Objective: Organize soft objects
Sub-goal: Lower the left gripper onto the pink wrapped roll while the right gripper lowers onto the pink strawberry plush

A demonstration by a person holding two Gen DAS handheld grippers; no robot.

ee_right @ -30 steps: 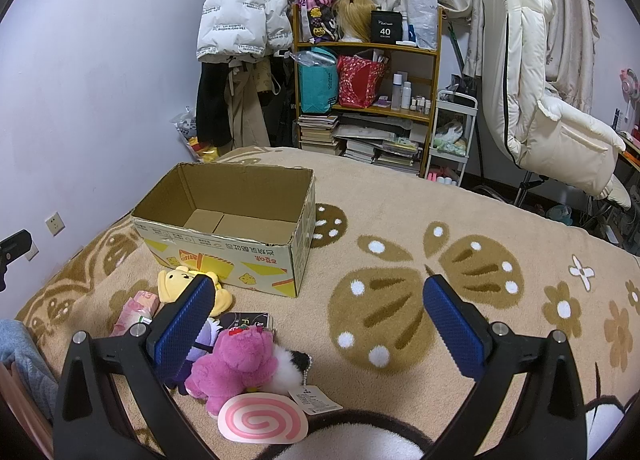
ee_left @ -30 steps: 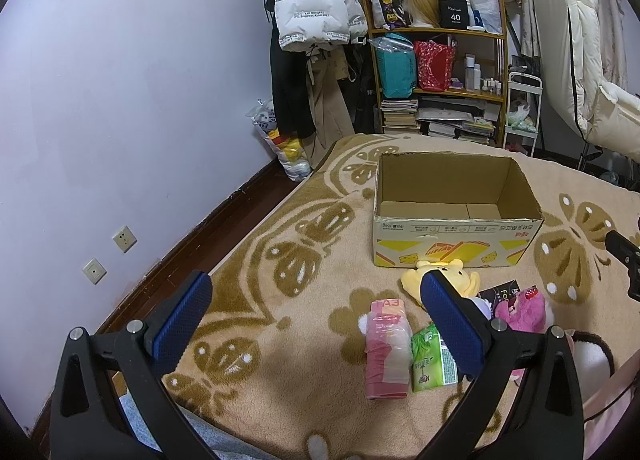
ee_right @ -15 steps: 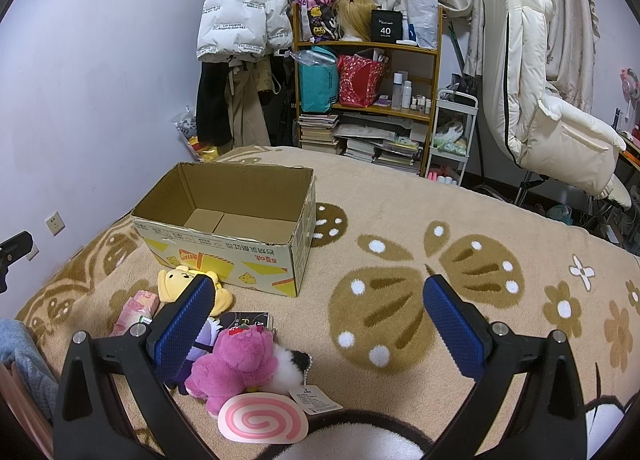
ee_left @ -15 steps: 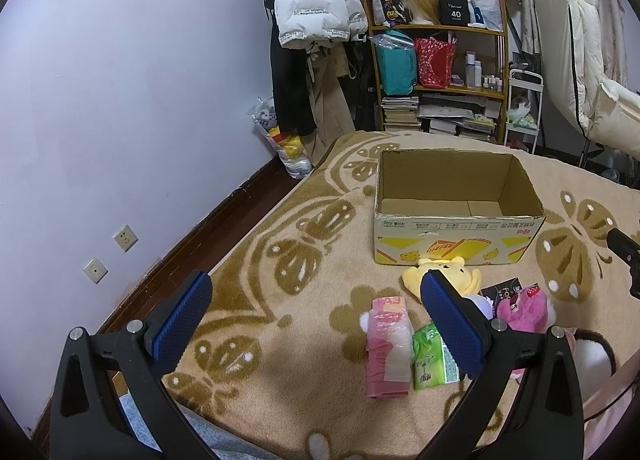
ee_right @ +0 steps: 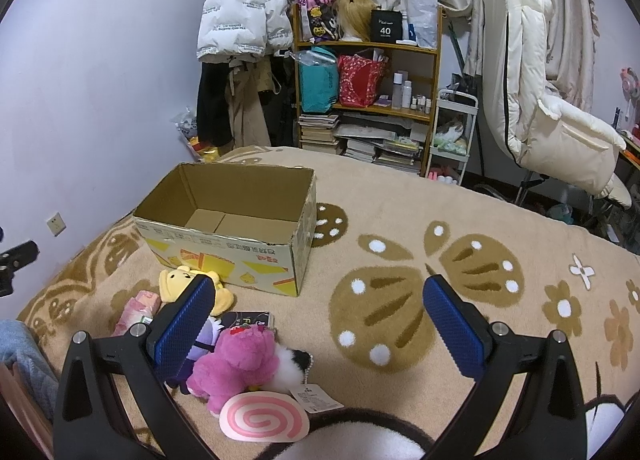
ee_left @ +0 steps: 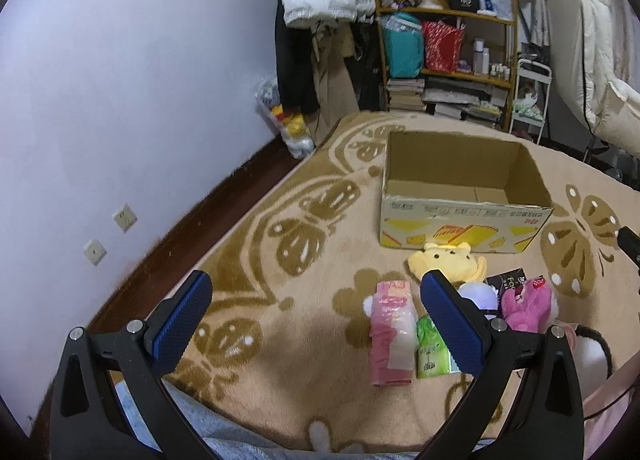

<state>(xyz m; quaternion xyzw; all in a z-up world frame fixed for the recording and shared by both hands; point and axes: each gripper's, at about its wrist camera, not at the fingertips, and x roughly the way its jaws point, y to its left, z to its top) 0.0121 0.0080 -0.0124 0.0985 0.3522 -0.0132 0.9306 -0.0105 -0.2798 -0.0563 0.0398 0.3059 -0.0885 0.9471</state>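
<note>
An open, empty cardboard box (ee_left: 464, 219) (ee_right: 224, 256) stands on a beige blanket with brown butterfly patterns. In front of it lie a yellow bear plush (ee_left: 444, 264) (ee_right: 176, 284), a pink tissue pack (ee_left: 390, 332) (ee_right: 136, 310), a green tissue pack (ee_left: 430, 350), a purple plush (ee_left: 478, 296), a pink plush (ee_left: 524, 304) (ee_right: 236, 360) and a pink swirl plush (ee_right: 262, 416). My left gripper (ee_left: 316, 312) is open and empty, hovering above the blanket left of the toys. My right gripper (ee_right: 316, 312) is open and empty, above the blanket right of the toys.
A wooden shelf (ee_right: 368, 99) with bags, books and bottles stands behind the bed. A white puffer jacket (ee_right: 240, 15) hangs to its left. A cream chair (ee_right: 548, 111) is at the right. The purple wall (ee_left: 120, 99) and the bed's edge are at the left.
The left gripper has drifted slightly, so the box and toys sit a little to the right in its view. The right gripper view is unchanged.
</note>
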